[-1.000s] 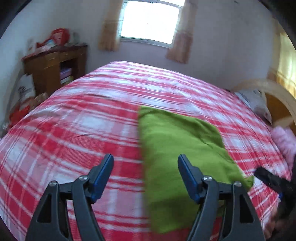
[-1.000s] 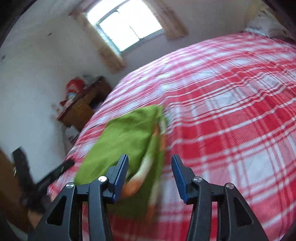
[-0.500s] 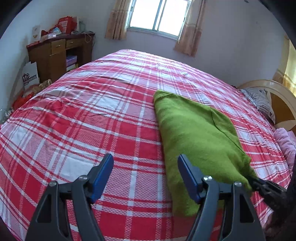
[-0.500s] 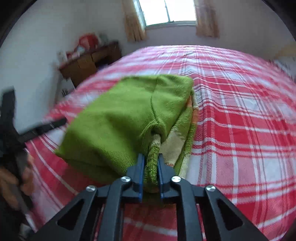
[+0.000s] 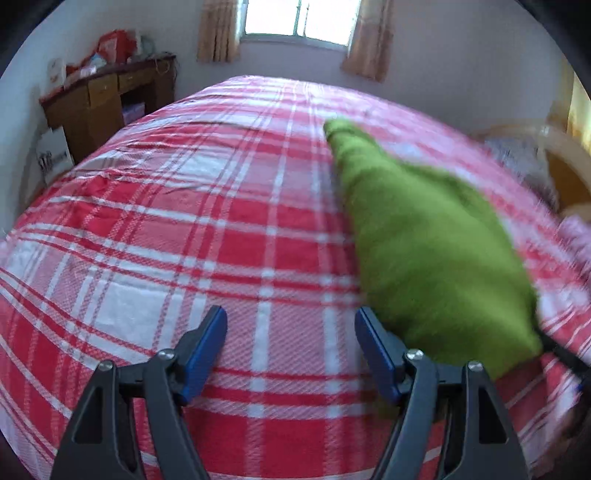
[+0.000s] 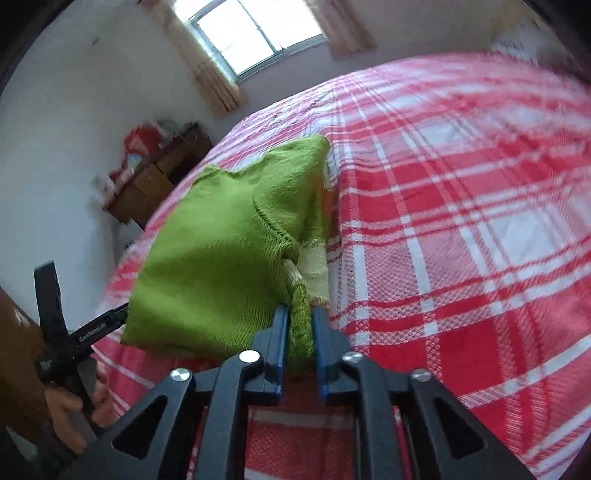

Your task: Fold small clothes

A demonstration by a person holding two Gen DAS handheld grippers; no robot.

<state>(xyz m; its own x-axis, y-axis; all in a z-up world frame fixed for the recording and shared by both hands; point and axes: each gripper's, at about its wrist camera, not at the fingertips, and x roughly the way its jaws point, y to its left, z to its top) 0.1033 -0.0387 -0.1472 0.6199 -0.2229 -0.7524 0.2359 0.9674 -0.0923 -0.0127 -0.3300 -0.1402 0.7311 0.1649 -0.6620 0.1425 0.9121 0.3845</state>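
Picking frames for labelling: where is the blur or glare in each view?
Left wrist: green sweater and right edge motion-smeared, window blown out, left gripper sharp. Right wrist: bedspread streaked at far right, sweater knit crisp near right gripper.

Daylight from blown-out window (image 5: 301,16); motion blur right side, fisheye-dark corners.

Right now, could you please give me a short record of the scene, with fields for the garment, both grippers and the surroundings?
garment: green sweater, folded, lying on the bed, near corner lifted
surface: red and white checked bedspread
right gripper: shut on the sweater's near corner
left gripper: open, holding nothing, sweater beside its right finger
background: window with curtains, wooden desk by the wall
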